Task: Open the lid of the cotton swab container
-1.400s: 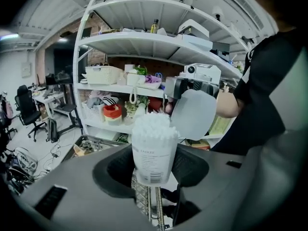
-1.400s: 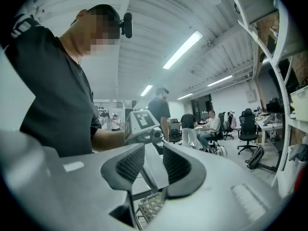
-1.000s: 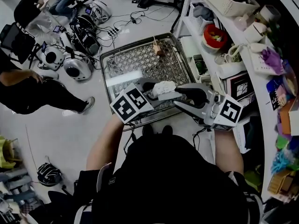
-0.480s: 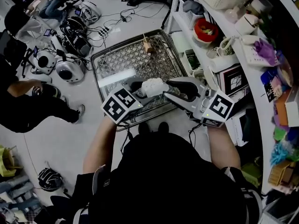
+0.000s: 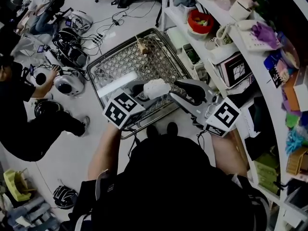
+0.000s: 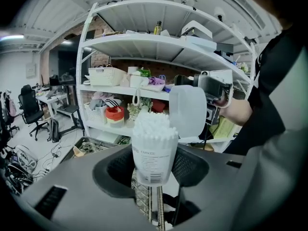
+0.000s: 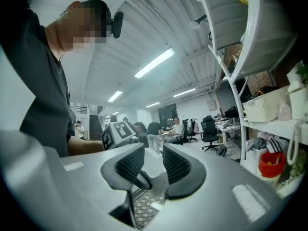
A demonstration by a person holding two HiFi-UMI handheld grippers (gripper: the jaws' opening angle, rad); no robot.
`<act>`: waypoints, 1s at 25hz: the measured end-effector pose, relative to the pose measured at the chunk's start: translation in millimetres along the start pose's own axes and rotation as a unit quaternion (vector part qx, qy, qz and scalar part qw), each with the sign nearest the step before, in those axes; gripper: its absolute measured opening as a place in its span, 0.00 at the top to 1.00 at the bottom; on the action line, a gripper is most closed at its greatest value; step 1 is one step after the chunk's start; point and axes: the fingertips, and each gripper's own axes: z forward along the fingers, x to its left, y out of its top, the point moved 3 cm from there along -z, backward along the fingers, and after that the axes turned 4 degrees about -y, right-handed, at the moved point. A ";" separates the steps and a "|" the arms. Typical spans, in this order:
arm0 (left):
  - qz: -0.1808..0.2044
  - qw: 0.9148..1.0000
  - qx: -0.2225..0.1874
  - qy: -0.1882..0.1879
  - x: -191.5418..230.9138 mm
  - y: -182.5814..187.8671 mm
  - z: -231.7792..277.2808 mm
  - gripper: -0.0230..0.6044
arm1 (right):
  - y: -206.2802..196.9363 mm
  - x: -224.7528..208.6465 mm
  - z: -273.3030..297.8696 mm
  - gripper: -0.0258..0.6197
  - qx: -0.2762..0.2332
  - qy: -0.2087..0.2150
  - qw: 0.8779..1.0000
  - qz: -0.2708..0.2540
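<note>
My left gripper (image 5: 144, 90) is shut on a clear cotton swab container (image 5: 157, 87), held upright by its lower body. Its top is uncovered, and white swab heads (image 6: 155, 124) fill the container (image 6: 152, 154) between the left gripper (image 6: 151, 166) pads. The translucent white lid (image 6: 188, 110) stands up at the container's right, beside the swabs. My right gripper (image 5: 174, 94) reaches in from the right and is shut on that lid (image 7: 153, 167), which shows as a pale sheet between the right gripper (image 7: 153, 163) pads. I cannot tell whether the lid is still hinged to the container.
Both grippers hang over a metal mesh basket (image 5: 130, 61) on the floor. White shelves (image 5: 226, 47) packed with goods, among them a red bowl (image 5: 199, 20), run along the right. A person (image 5: 24, 105), helmets and cables lie on the floor to the left.
The grippers keep the same hold on container and lid and have drifted slightly left in the view. The person on the floor at left has shifted.
</note>
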 end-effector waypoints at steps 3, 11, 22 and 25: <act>0.008 1.000 0.000 -0.009 -2.8 4.4 8.3 0.64 | -0.4 -6.0 -14.9 0.76 -0.007 -0.054 0.999 -0.002; 0.044 0.997 0.006 -0.059 -17.7 23.4 46.0 0.64 | -14.5 -16.6 -59.9 0.80 -0.019 -0.174 0.984 0.018; 0.074 0.993 -0.002 -0.093 -36.3 46.8 81.9 0.64 | -17.6 -31.6 -113.1 0.95 -0.019 -0.268 0.963 0.013; 0.073 0.993 -0.005 -0.090 -35.9 48.0 83.3 0.64 | -18.4 -35.7 -117.2 0.95 -0.025 -0.271 0.962 0.018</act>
